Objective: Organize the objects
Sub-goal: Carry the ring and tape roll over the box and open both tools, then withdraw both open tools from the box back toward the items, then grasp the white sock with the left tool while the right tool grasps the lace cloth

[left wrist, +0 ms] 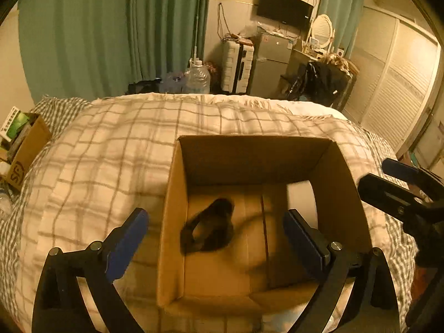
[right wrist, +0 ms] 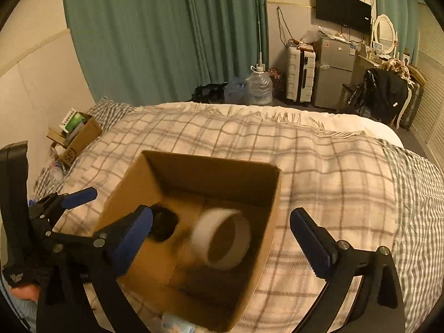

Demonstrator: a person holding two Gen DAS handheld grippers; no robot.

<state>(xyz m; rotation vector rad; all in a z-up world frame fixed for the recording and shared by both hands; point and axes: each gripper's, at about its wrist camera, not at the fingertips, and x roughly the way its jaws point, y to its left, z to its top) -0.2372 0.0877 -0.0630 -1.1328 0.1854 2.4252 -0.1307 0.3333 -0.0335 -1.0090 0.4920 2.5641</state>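
An open cardboard box [left wrist: 172, 194] sits on the checked blanket of the bed; it also shows in the right wrist view [right wrist: 274, 202]. A blurred black object [left wrist: 208, 229] is inside it, over the floor of the box; it shows in the right wrist view [right wrist: 163, 222] too. A white tape roll [right wrist: 222, 237] is blurred inside the box at its right side, and shows in the left wrist view [left wrist: 302, 197]. My left gripper [left wrist: 215, 238] is open above the box. My right gripper [right wrist: 222, 238] is open above the box, empty.
A second cardboard box [right wrist: 80, 138] with packets stands at the bed's left edge. Beyond the bed are green curtains [left wrist: 111, 33], a water jug [right wrist: 258, 86], a suitcase [right wrist: 301, 72], a small fridge [right wrist: 333, 72] and a chair with a black bag [right wrist: 385, 94].
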